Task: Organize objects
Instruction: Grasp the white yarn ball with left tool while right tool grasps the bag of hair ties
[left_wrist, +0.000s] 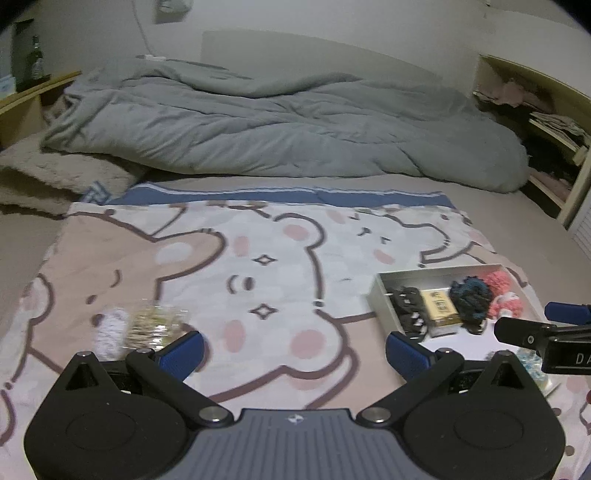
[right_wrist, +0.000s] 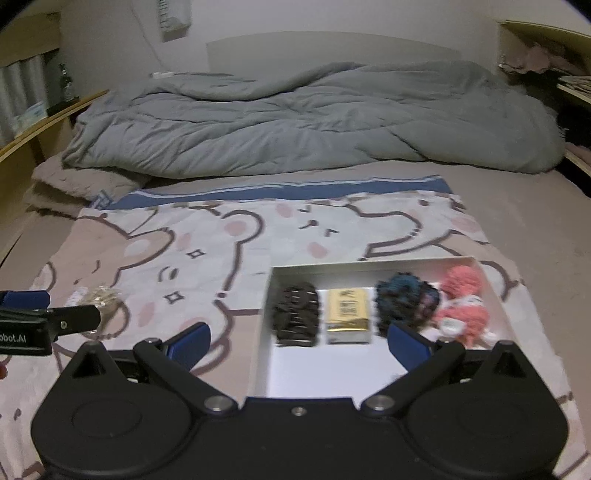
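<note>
The bed (right_wrist: 517, 206) fills both views, its grey duvet (right_wrist: 295, 122) bunched at the far end, which leaves the near half flat for sorting. A bear-print cloth (left_wrist: 258, 258) is spread there, probably to give the small things one plain working patch.

On the cloth's right side lies a shallow white tray (right_wrist: 273, 317). Along its far wall sit, left to right, a black hair clip (right_wrist: 295, 314), a yellow box (right_wrist: 348, 314), a dark blue scrunchie (right_wrist: 406, 302) and a pink scrunchie (right_wrist: 463, 306), lined up side by side so the near part of the tray stays free for more.

Well apart, at the cloth's near left, a gold scrunchie (left_wrist: 157, 325) and a white one (left_wrist: 110, 328) touch each other, not yet sorted. A pale blue item (left_wrist: 528, 360) lies near the tray; it is too hidden to name.

The left hand-held gripper (left_wrist: 293, 350) hovers just right of the gold scrunchie, jaws spread wide and holding nothing, likely lining up a pick. The right hand-held gripper (right_wrist: 299, 345) hangs over the tray's near left edge, equally wide and bare
</note>
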